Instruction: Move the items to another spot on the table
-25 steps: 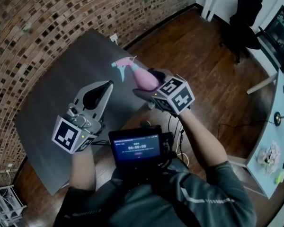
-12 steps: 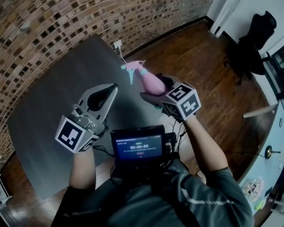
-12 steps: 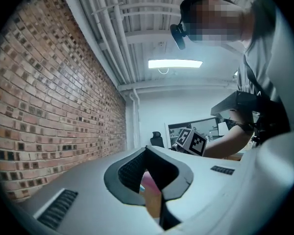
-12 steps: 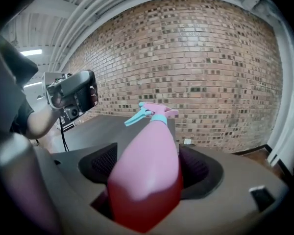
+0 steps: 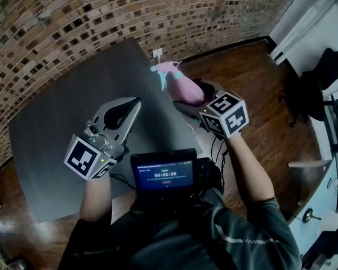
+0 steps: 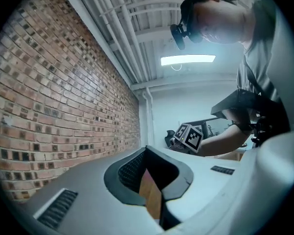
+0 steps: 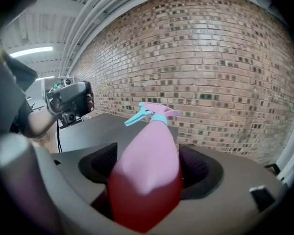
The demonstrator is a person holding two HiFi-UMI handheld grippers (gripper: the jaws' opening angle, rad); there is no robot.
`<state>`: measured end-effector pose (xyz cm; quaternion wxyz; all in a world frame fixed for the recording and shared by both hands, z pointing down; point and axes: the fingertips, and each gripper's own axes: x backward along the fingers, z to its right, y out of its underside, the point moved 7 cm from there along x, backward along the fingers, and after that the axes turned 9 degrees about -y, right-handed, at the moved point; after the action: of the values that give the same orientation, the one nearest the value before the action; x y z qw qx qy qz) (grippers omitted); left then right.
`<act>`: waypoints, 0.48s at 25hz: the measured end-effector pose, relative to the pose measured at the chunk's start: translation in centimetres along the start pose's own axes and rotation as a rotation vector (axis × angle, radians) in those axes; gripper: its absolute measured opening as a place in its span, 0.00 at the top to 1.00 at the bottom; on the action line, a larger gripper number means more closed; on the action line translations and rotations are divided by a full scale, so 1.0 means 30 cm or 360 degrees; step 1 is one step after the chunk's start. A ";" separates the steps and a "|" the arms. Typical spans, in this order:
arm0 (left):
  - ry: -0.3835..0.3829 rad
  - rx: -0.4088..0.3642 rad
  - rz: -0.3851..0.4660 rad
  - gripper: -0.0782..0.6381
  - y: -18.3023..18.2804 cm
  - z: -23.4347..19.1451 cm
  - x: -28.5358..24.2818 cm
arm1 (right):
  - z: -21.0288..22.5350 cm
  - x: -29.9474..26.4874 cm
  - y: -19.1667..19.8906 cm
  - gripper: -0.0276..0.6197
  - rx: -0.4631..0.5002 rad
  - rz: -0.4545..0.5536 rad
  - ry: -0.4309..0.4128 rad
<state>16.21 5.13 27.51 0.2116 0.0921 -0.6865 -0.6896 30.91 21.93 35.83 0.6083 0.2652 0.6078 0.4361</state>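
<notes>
Spray bottle (image 5: 182,84) hides its base inside right tongs (image 5: 192,97) gripping it; left tongs (image 5: 133,103) sit closed, empty.

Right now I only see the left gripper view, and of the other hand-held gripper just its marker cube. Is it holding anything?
Observer: Yes. The right hand-held gripper is shut on a pink spray bottle.
Operator: Where is the bottle relative to the table?
Observer: In the head view it appears at the dark table's right edge, partly over the wood floor.
</notes>
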 end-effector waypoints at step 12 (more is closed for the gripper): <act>-0.0438 -0.0140 -0.0086 0.90 0.030 0.002 -0.214 | 0.320 -0.095 -0.050 0.33 0.0153 0.0018 -0.0402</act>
<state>22.08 7.91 27.36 0.1005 0.0057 -0.6754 -0.7305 40.87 20.77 37.15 0.6640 0.3503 0.5451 0.3732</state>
